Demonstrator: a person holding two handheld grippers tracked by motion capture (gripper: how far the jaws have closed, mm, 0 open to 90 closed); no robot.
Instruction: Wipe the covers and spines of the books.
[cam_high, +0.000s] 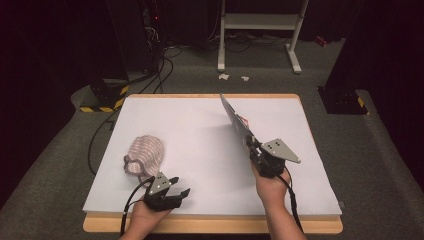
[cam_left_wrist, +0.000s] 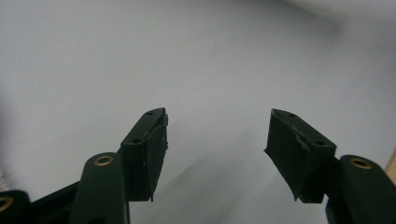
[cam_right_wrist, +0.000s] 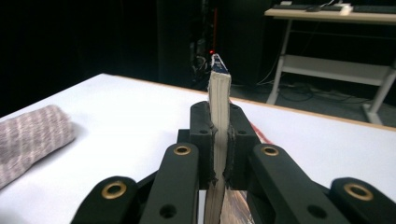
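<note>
Black jaws of the right hand-held gripper (cam_right_wrist: 219, 154) are squeezing a thin book (cam_right_wrist: 218, 93) by its edge, so this hand-held gripper is clenched on the book. Seen from the high view, the book (cam_high: 235, 122) is standing on end and leaning, with its near corner in the jaws and its far corner up over the right half of the tabletop (cam_high: 200, 130). Its cover is looking dark, and a bit of red is peeking out low down, but the high view is too small to read it.

To do this step well, the person should be bringing the book down slowly and keeping the squeeze firm, because a thin book held by one edge is likely to swing or slip. It looks best to lower the flat side toward the bare white top and let go only when the book is lying down.

Over on the left, the left hand-held gripper (cam_high: 167, 192) is resting near the front edge with its jaws apart and nothing between them. Just beyond it, a striped knit cloth (cam_high: 144, 154) is lying in a soft lump, well apart from the book, so it is not getting in the way.
</note>
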